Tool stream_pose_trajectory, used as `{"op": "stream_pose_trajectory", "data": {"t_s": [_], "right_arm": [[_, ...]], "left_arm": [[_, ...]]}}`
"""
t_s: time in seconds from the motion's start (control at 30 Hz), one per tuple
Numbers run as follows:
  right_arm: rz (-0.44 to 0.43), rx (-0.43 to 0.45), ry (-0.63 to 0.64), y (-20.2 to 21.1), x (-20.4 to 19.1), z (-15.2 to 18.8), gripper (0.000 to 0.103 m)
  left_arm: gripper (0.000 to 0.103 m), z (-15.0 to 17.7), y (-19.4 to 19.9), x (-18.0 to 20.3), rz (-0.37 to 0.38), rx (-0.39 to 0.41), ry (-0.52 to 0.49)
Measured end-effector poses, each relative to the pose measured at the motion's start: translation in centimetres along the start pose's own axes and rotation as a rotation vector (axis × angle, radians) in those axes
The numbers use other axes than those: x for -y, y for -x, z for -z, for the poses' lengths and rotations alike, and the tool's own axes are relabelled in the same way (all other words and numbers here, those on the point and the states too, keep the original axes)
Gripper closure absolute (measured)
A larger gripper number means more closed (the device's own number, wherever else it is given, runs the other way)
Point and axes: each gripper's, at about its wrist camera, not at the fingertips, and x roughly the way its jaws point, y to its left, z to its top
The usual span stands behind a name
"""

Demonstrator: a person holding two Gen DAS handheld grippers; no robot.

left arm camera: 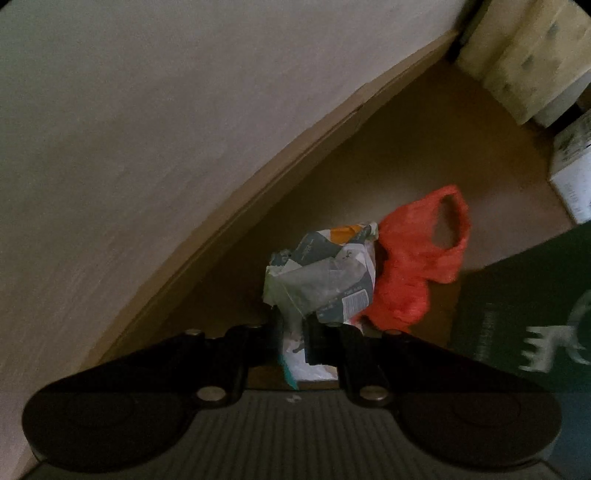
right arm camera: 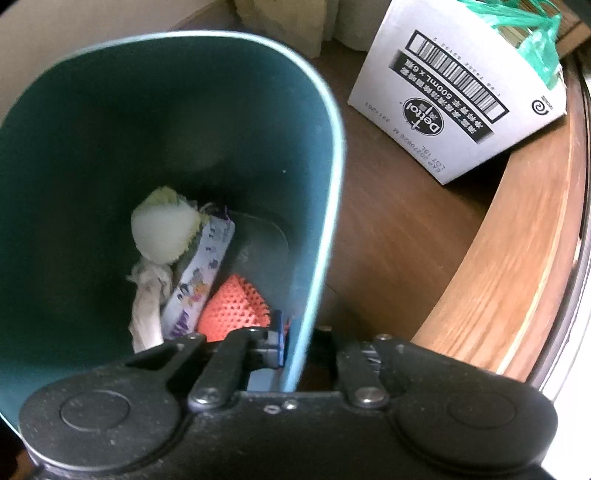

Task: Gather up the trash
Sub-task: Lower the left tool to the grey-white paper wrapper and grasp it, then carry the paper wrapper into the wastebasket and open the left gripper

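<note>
A crumpled paper wrapper, printed grey, white and orange, is hanging pinched between the closed jaws of the left gripper, which is pointing down toward a brown wooden floor near a pale wall. One thin red plastic bag, wrinkled and with a looped handle, is lying on the floor just right of the wrapper, touching it as seen from the left wrist. At the right, the right gripper is clamping the pale rim of a smooth dark-green plastic bin, one finger inside the wall and one outside, its body tilted over the opening. Inside the bin four pieces are resting near the bottom: one pale round leafy lump, one twisted white tissue, one purple printed packet and one orange dotted mesh piece. One white cardboard box with a barcode is standing far right on the floor, a green plastic bag bunched at its top.
</note>
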Motion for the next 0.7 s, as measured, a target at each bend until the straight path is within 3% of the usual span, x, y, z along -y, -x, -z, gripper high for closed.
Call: {"op": "stream_pose_trajectory", "data": {"t_s": [0.43, 0.7], "right_arm": [[0.021, 0.078, 0.0, 2.8, 1.1, -0.6, 0.101], [0.047, 0.094, 0.104, 3.7, 0.6, -1.1, 0.101]], "left_arm": [[0.094, 3.1, 14.8, 3.4, 0.147, 0.12, -0.004], [0.094, 1.3, 21.8, 7.2, 0.197, 0.235, -0.077]]}}
